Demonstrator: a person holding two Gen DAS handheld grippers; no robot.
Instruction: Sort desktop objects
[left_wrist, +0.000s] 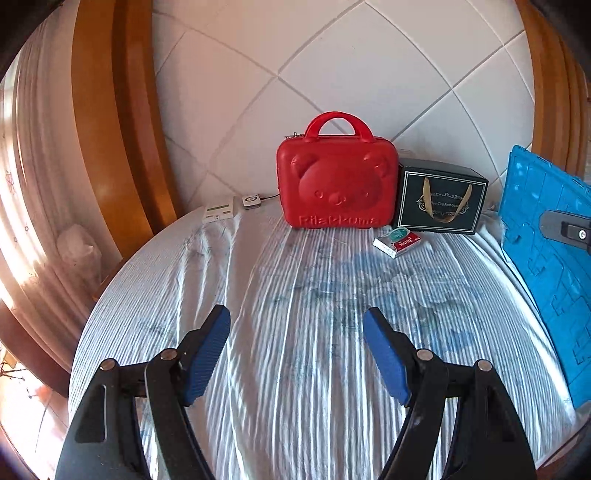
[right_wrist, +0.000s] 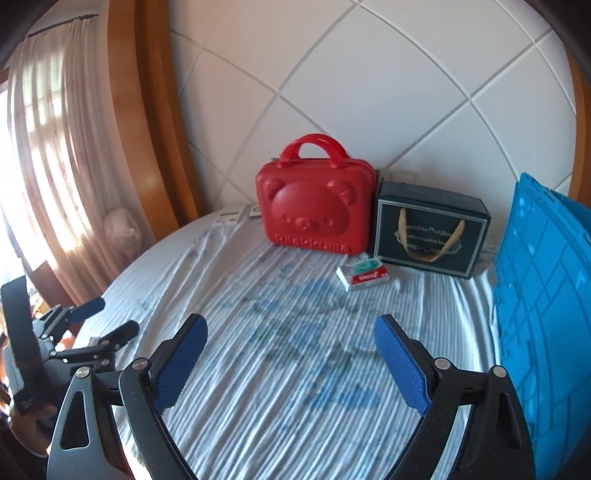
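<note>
White quilted wall panels and a wooden frame back the table (left_wrist: 295, 369), which is draped in a wrinkled striped cloth. At the far edge a red bear-face case (left_wrist: 337, 184) stands upright against the wall, with a dark gift box (left_wrist: 441, 195) just beside it on the right. A small red-and-white packet (left_wrist: 397, 242) lies flat in front of the two. A blue folding crate (left_wrist: 546, 266) leans at the right edge, and two small white devices (left_wrist: 229, 210) sit left of the case.

My worry is the loose cloth: if I drag a fingertip in low, I judge it could bunch up and shift the packet. The packet is thin and flat, so I could pinch cloth along with it. The upright case looks easy to tip if bumped.

My left gripper (left_wrist: 295, 332) is spread well apart, holding nothing, with only bare cloth between its blue pads (left_wrist: 207, 354). My right gripper (right_wrist: 291, 354) is likewise wide apart and empty, above the cloth, well short of every object.
</note>
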